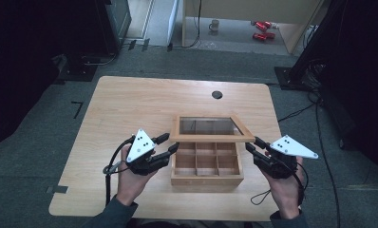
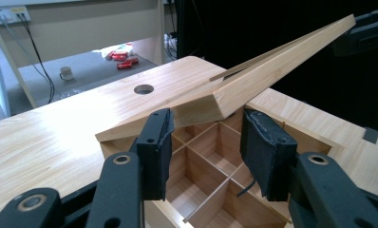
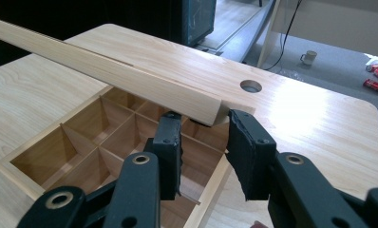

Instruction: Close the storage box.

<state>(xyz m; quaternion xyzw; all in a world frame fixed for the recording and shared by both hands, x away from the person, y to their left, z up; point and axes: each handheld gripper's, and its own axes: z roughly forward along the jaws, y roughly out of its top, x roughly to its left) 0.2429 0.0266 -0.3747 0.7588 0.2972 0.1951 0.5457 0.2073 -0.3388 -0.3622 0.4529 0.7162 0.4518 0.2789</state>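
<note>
- The raised lid [image 1: 211,137] hangs over the back of the wooden box [image 1: 207,179], blocking entry from above there.
- Front compartments lie open.
- Bare table [image 1: 130,102] surrounds the box.

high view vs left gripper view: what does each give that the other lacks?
High view: the lid with its glass pane seen from above, and the right gripper at its right corner. Left gripper view: the left gripper close up, jaws open on either side of the lid's corner, not pressing it. Both: the divided wooden box, its lid raised, and the table hole.
</note>
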